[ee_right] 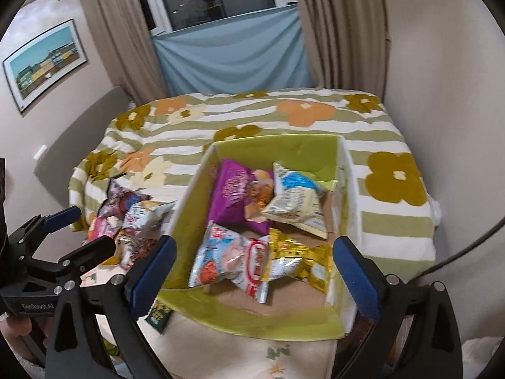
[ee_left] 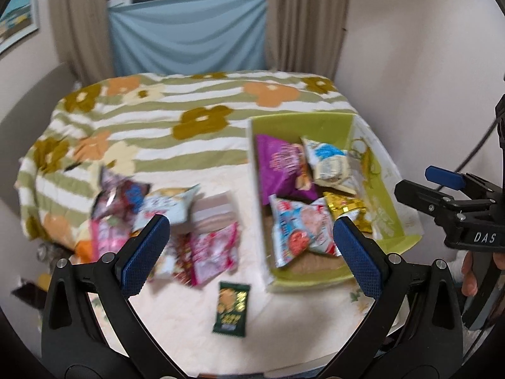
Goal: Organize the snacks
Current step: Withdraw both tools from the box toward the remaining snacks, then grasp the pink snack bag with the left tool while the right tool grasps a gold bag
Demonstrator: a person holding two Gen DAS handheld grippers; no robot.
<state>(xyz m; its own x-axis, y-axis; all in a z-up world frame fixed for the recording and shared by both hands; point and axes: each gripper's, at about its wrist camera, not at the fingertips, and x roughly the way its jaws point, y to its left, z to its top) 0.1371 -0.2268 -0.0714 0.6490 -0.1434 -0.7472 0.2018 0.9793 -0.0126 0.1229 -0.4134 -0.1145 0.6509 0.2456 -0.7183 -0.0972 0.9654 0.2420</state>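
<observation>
A green cardboard box (ee_left: 322, 126) (ee_right: 274, 145) sits on the bed and holds several snack bags: a purple bag (ee_left: 281, 167) (ee_right: 233, 195), a white and blue bag (ee_left: 331, 164) (ee_right: 296, 195), a gold bag (ee_left: 344, 205) (ee_right: 296, 255) and a light blue and red bag (ee_left: 296, 230) (ee_right: 227, 252). A loose pile of snack packets (ee_left: 164, 221) (ee_right: 132, 221) lies left of the box. A dark green packet (ee_left: 232, 304) (ee_right: 159, 314) lies alone in front. My left gripper (ee_left: 249, 252) is open and empty above the packets. My right gripper (ee_right: 252, 268) is open and empty over the box's near end.
The bed has a floral striped blanket (ee_left: 189, 117) and a cream cover (ee_left: 205, 331) at the near end. Walls close in on the right and left. Curtains and a window stand behind the bed. A framed picture (ee_right: 44, 66) hangs on the left wall.
</observation>
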